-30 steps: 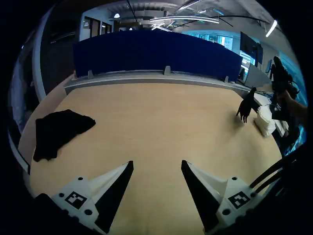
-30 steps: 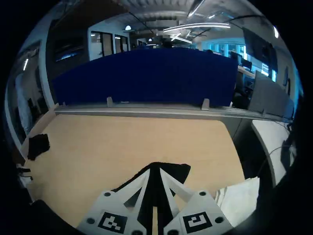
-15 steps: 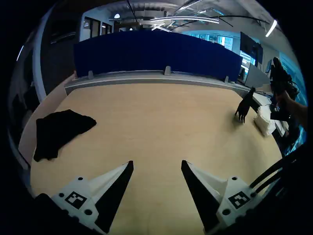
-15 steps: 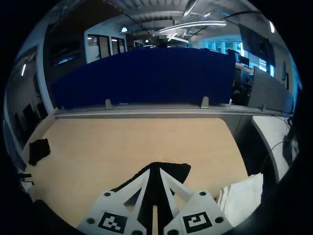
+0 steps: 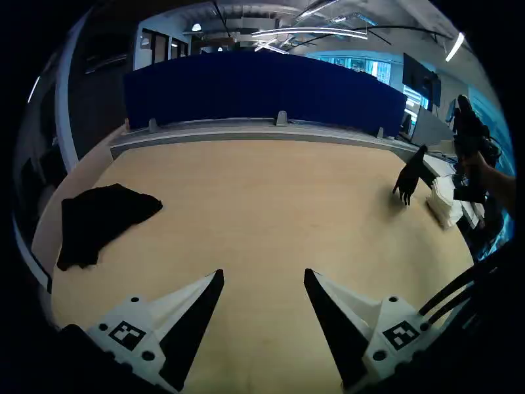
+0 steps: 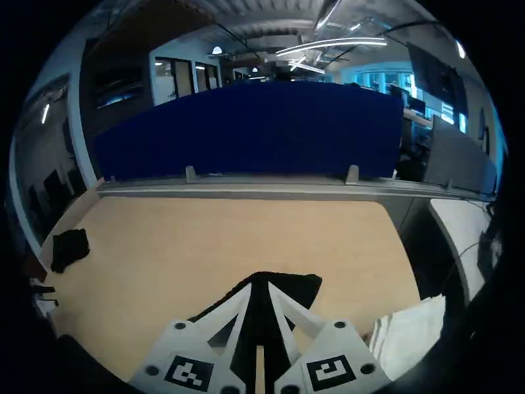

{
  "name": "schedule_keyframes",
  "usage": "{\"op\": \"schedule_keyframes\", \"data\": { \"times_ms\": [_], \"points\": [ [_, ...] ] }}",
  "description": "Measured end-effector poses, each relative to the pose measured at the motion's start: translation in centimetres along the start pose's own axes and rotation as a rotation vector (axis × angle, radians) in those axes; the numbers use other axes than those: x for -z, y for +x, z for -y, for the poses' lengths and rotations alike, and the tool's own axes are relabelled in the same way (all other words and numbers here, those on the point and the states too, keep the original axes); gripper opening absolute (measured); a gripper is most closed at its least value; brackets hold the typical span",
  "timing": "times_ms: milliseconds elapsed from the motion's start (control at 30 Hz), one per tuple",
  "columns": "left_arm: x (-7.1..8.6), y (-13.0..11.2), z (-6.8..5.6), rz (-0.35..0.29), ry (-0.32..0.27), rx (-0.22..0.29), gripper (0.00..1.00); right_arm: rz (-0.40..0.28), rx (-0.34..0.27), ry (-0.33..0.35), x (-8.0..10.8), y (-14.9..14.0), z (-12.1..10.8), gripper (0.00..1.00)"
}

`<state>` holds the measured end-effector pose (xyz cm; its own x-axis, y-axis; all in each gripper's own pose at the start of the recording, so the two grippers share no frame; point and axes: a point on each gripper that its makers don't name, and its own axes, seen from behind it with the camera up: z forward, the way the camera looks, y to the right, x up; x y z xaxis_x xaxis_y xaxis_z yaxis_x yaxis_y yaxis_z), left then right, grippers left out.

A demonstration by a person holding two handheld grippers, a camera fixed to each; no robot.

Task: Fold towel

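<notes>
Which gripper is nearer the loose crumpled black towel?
Left. The crumpled black towel lies just ahead-left of the left gripper; the right gripper, jaws shut on another black cloth, sees it far across the table.

Pairs two white plastic wedges with black inner faces on the left gripper [image 5: 263, 272], each marked with a square black-and-white tag [image 5: 126, 333] and dotted with small dark screw holes [image 5: 134, 300]. Trails thin black cables [image 5: 459, 289] at its lower right side. Shows the same white, black-lined fingers [image 6: 279, 305], square tags and dark screw holes on the right gripper [image 6: 261, 284].
</notes>
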<state>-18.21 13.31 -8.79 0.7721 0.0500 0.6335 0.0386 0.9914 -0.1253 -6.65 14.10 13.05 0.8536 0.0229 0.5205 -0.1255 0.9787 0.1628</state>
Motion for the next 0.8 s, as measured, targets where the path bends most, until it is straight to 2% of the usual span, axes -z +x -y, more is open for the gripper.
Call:
{"op": "schedule_keyframes", "data": {
  "times_ms": [100, 300, 500, 800],
  "points": [
    [0.1, -0.1, 0.1, 0.000, 0.004, -0.001, 0.90, 0.003, 0.019, 0.026, 0.0, -0.8, 0.5, 0.03],
    [0.2, -0.5, 0.5, 0.003, 0.014, 0.000, 0.90, 0.040, 0.037, 0.059, 0.3, -4.8, 0.2, 0.03],
    [0.3, -0.7, 0.9, 0.009, 0.021, -0.008, 0.90, 0.062, 0.014, 0.044, 1.3, -8.2, -1.7, 0.03],
    [0.2, -0.8, 0.6, 0.013, 0.015, -0.015, 0.90, 0.143, 0.037, -0.019, 3.1, -13.3, -5.1, 0.03]
  ]
}}
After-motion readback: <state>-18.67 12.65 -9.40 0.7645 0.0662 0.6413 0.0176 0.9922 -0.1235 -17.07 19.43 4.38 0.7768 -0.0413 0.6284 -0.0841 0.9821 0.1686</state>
